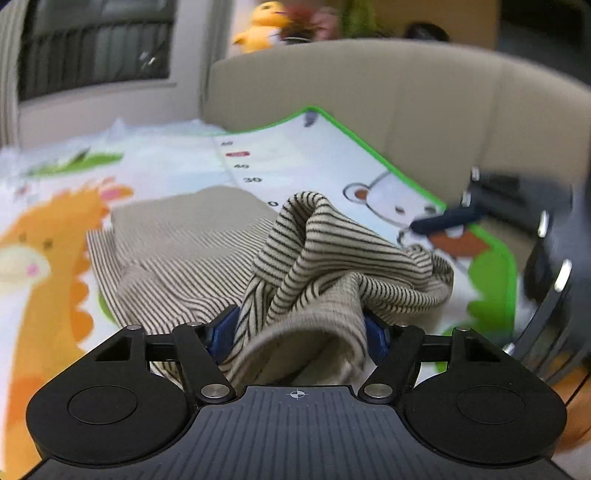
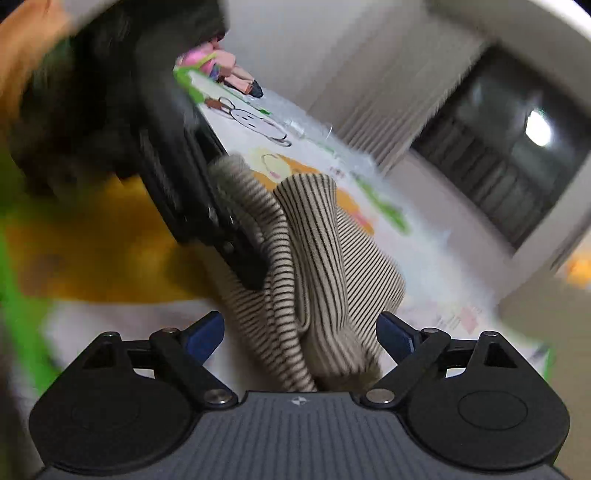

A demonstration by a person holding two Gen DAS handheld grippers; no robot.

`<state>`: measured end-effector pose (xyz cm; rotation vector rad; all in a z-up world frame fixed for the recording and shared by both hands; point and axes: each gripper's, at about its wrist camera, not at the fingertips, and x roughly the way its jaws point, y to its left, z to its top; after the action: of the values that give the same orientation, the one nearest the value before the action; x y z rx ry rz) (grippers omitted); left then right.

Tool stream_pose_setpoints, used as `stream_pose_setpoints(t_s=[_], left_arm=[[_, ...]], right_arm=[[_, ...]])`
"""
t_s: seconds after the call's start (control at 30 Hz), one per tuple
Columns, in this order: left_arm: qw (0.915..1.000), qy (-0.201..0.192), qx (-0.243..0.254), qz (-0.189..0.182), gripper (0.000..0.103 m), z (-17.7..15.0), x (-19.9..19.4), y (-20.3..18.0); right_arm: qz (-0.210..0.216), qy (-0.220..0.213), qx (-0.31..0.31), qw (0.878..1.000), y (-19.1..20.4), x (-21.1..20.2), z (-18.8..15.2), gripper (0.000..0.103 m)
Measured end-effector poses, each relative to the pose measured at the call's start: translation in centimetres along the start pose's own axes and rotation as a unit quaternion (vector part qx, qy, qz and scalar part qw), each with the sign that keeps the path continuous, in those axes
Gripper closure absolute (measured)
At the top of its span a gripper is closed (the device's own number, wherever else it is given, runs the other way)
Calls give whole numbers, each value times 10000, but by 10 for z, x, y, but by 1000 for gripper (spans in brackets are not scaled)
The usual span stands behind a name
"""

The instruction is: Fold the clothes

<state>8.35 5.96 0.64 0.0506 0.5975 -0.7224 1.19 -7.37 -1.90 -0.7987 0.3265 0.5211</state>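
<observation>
A beige garment (image 1: 332,258) with thin dark stripes at centre frame; beneath it, a white play mat (image 1: 177,162) edged in bright green, printed with an orange giraffe at left.

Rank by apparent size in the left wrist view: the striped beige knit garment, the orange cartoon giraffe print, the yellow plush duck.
1. Striped beige knit garment, inflated by nearness to the camera.
2. Orange cartoon giraffe print, partly cropped.
3. Yellow plush duck, far away and blurred.

Home: cartoon play mat (image 1: 177,162), beige sofa (image 1: 369,81), plush toys (image 1: 262,26).
</observation>
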Motion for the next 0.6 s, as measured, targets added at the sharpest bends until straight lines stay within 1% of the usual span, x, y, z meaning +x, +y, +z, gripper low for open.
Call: stream_pose_setpoints(t_s=[0.03, 0.07, 0.1, 0.13, 0.17, 0.2, 0.23, 0.27, 0.33, 0.37, 0.4, 0.43, 0.47, 0.5, 0.53, 0.6], left_arm=[[9999, 14, -112, -11, 29, 0, 0, 2], [9998, 30, -188, 1, 29, 0, -1, 3], [9997, 41, -243, 19, 29, -1, -3, 4], [9995, -1, -307, 13, 29, 0, -10, 5], [9992, -109, -391, -22, 28, 1, -23, 7], [9986, -216, -475, -57, 22, 2, -35, 10], [9979, -324, -559, -93, 11, 4, -47, 12], [9965, -475, -676, -116, 7, 7, -60, 16], [9917, -836, -978, -46, 7, 17, -77, 29], [9901, -921, -1055, 47, 7, 23, -78, 34], [9884, -1006, -1132, 139, 9, 28, -79, 39], [9875, -1027, -1171, 241, 14, 32, -75, 42], [9881, -943, -1169, 331, 17, 35, -66, 45], [9892, -806, -1174, 357, 25, 35, -54, 46], [9905, -636, -1172, 343, 30, 33, -42, 47], [9929, -280, -1099, 367, 32, 25, -21, 48]], right_arm=[[62, 64, 67, 9999, -2, 9, 0, 32], [160, 122, 170, 9997, -5, 16, 0, 54], [397, 162, 416, 9982, -12, 18, 3, 62], [595, 188, 617, 9961, -18, 18, 5, 67], [642, 163, 643, 9957, -20, 12, 7, 71], [690, 137, 670, 9953, -23, 6, 10, 72], [750, 119, 699, 9947, -26, -1, 12, 74], [862, 131, 738, 9935, -30, -9, 14, 74], [1124, 150, 764, 9906, -36, -29, 20, 74], [1268, 159, 760, 9889, -39, -41, 23, 74], [1408, 170, 756, 9870, -42, -52, 26, 74], [1538, 188, 757, 9850, -47, -63, 29, 74], [1676, 193, 743, 9829, -52, -74, 34, 74], [1788, 209, 693, 9812, -58, -85, 39, 74], [1845, 230, 647, 9804, -65, -92, 45, 74], [1919, 231, 641, 9790, -83, -98, 61, 74]])
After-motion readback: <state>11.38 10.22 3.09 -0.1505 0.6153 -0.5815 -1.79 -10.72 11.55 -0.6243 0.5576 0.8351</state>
